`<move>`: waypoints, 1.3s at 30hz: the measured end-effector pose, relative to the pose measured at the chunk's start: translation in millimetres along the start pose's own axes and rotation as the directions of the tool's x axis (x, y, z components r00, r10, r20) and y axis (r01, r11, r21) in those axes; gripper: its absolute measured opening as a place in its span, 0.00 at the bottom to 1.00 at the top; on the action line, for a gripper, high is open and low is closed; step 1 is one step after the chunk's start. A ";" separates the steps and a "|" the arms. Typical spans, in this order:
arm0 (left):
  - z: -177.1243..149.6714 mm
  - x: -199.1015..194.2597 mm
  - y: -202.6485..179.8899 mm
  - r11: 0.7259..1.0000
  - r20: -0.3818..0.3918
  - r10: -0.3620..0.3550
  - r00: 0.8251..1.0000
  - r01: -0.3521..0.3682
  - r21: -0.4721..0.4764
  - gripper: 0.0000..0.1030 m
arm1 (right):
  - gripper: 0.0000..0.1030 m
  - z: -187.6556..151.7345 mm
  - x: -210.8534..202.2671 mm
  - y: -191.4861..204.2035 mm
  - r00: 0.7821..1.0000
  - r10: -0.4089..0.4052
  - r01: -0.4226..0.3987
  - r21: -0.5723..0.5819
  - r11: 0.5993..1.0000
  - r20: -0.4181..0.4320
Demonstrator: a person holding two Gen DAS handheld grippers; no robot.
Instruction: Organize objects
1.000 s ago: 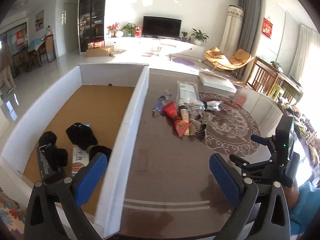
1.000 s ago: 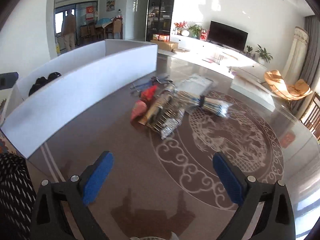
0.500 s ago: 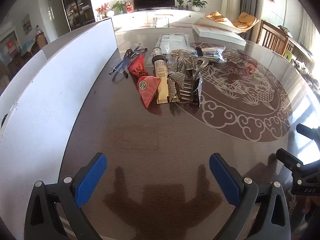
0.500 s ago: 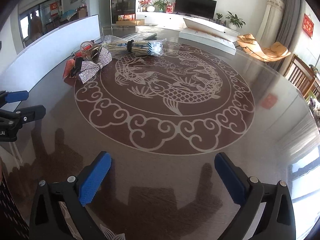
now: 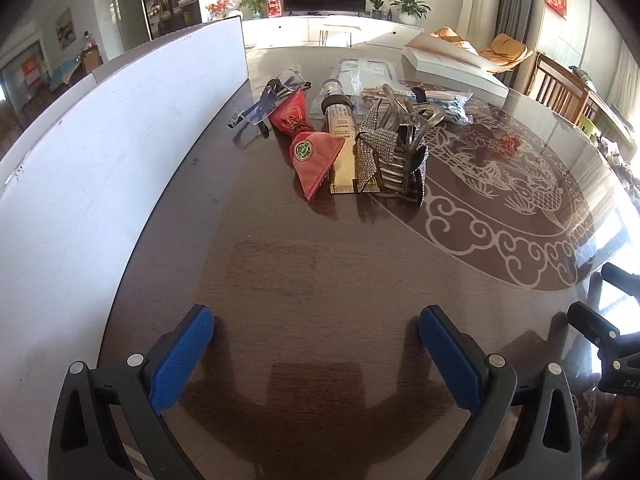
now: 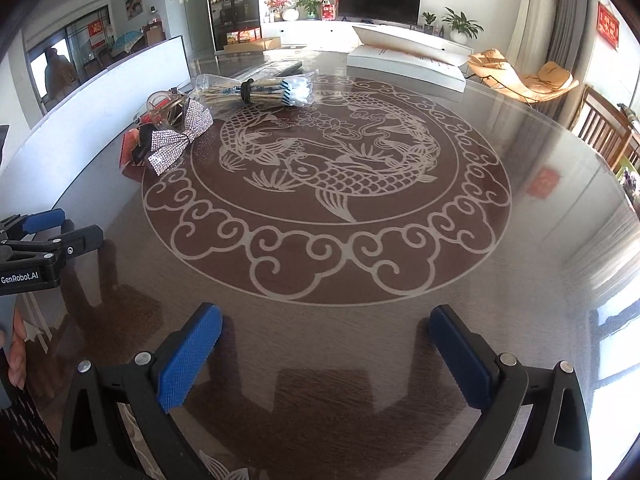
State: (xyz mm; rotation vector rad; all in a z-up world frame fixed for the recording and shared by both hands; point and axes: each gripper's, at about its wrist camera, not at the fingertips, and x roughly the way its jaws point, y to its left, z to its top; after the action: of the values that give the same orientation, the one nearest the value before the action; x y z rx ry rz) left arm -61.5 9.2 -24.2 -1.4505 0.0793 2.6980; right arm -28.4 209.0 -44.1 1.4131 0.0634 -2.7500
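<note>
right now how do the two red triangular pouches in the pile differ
The near red pouch is paler, salmon red, with a round green and gold emblem; the far red pouch is deeper red with gold print. The near one's tip points toward the camera; the far one's points away. Both are triangular and meet near the middle.

A small heap is lying on the table at twelve o'clock from the left gripper: two red pouches [image 5: 316, 160], a gold tube [image 5: 344, 148] and a rhinestone bow clip [image 5: 394, 152] touching side by side. Clear glasses [image 5: 266, 102] are sitting at eleven o'clock, and bagged swabs [image 6: 260, 90] are lying beyond.
</note>
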 end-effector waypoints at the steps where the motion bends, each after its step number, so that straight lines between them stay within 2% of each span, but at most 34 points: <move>1: 0.2 0.3 1.5 1.000 0.000 0.005 1.000 -0.005 -0.005 1.00 | 1.00 0.0 0.0 0.0 1.000 0.000 0.000 0.000 1.000 0.000; 5: 3.0 2.3 12.1 0.998 0.000 0.035 0.999 -0.035 -0.058 1.00 | 1.00 0.0 -0.2 0.1 1.000 0.000 0.000 0.000 1.000 0.000; 13: 2.9 2.7 12.3 0.998 0.001 0.036 0.999 -0.036 -0.059 1.00 | 1.00 1.8 1.5 -0.2 1.000 -0.001 0.001 0.003 1.000 -0.003; 16: 3.6 3.3 12.8 0.998 0.000 0.032 0.999 -0.032 -0.061 1.00 | 1.00 16.2 10.4 6.1 1.000 0.001 0.000 0.014 1.000 -0.029; 18: 3.3 3.1 12.8 0.998 0.000 0.032 0.999 -0.032 -0.060 1.00 | 1.00 36.6 19.2 19.8 0.995 0.087 -0.087 0.008 0.996 -0.053; 21: 3.3 3.1 12.7 0.998 0.000 0.032 0.999 -0.032 -0.061 1.00 | 0.98 76.9 28.5 41.6 0.975 0.222 -0.222 0.057 0.973 -0.006; 23: 3.4 3.0 12.7 0.998 0.000 0.032 0.999 -0.032 -0.061 1.00 | 0.87 105.3 40.4 59.3 0.957 0.289 -0.289 0.075 0.954 0.013; 26: 3.4 3.1 12.7 0.998 0.000 0.032 0.999 -0.032 -0.061 1.00 | 0.83 137.0 64.4 93.6 0.934 0.357 -0.356 0.059 0.933 -0.008; 28: 3.4 3.2 12.7 0.998 0.001 0.032 0.999 -0.032 -0.061 1.00 | 0.80 145.6 78.4 110.7 0.932 0.362 -0.360 0.047 0.932 -0.036; 31: 3.4 3.2 12.7 0.998 0.001 0.032 0.999 -0.032 -0.061 1.00 | 0.54 145.6 83.2 118.0 0.949 0.313 -0.313 0.018 0.950 -0.044; 32: 3.3 3.2 12.6 0.998 0.001 0.032 0.999 -0.032 -0.061 1.00 | 0.52 143.1 80.6 114.0 0.949 0.312 -0.312 0.022 0.950 -0.038; 39: 3.4 3.3 12.9 0.998 0.001 0.032 0.999 -0.032 -0.061 1.00 | 0.50 104.5 46.5 56.8 0.975 0.218 -0.219 -0.044 0.975 -0.035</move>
State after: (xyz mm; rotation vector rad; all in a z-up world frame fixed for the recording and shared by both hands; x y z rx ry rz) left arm -67.3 -3.3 -25.0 -1.4755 0.0199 2.7506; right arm -136.7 145.0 -21.9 1.3598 -0.0241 -2.5335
